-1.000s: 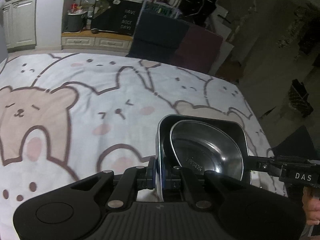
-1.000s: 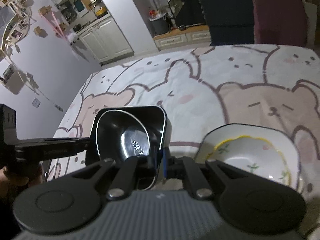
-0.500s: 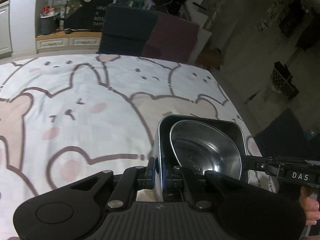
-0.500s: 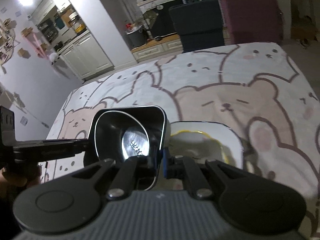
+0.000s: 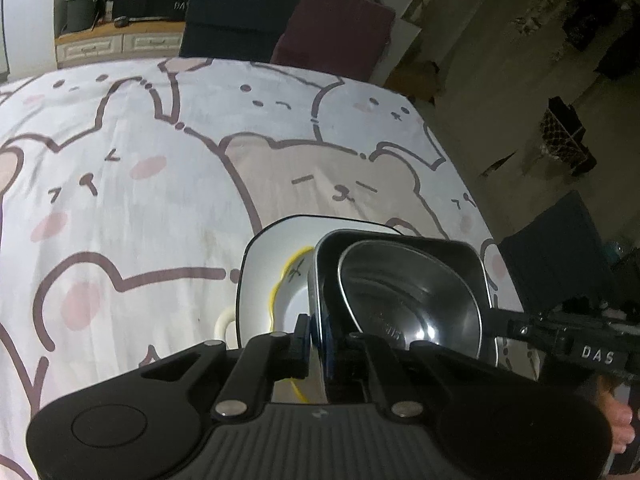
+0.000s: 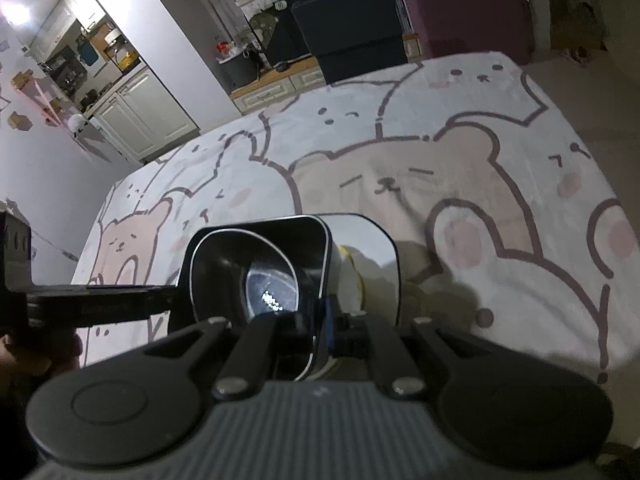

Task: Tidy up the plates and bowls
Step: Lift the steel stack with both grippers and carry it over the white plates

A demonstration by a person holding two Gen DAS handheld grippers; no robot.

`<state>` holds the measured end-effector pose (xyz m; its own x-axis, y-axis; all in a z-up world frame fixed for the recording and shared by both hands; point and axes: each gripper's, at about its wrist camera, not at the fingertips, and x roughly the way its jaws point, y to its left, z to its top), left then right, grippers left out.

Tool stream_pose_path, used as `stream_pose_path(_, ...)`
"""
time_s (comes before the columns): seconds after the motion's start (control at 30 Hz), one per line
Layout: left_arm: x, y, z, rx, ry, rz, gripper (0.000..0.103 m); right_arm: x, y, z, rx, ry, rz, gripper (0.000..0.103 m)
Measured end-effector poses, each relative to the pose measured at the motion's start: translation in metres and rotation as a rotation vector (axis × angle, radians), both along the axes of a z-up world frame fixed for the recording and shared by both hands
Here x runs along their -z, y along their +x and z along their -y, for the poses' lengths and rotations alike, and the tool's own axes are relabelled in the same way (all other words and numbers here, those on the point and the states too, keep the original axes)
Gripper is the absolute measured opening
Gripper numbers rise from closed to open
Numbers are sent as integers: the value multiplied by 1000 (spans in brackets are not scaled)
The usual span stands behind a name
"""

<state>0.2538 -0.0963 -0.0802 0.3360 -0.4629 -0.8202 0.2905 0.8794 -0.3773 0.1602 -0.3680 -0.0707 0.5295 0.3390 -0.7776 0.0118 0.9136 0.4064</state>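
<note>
A dark square dish (image 5: 404, 240) with a steel bowl (image 5: 408, 296) nested in it hangs between my two grippers. My left gripper (image 5: 314, 334) is shut on its left rim. My right gripper (image 6: 326, 330) is shut on the opposite rim of the square dish (image 6: 260, 228), with the steel bowl (image 6: 272, 280) inside. Under it on the cloth lies a white dish with a yellow ring (image 5: 272, 268), partly covered by the dark one; its far corner, the white dish (image 6: 368, 248), shows past the dark rim. Whether the two dishes touch I cannot tell.
A bear-print cloth (image 5: 160, 200) covers the table, whose right edge (image 5: 460, 168) drops to the floor. A dark blue seat (image 6: 352, 28) and a maroon one (image 6: 468, 8) stand behind the far edge. A white loop handle (image 5: 222, 322) shows beside the white dish.
Both grippers have carried the dark dish and steel bowl rightward across the cloth, to over the white yellow-ringed dish. The grips have not changed.
</note>
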Motion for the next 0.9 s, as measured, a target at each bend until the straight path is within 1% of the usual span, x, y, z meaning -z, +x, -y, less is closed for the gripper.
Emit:
stream_pose_path(0.1,4,2,-1,-9,6,-13,7,4,1,1,-5,2,-26,7)
stream_pose_path(0.3,9,6,0,-11,26,-25,7,7,6,-4,-19,-14,-45,8)
stream_pose_path(0.9,10,10,-2,-6,14,-30,7,16,18,-4,-4,-22,-80,8)
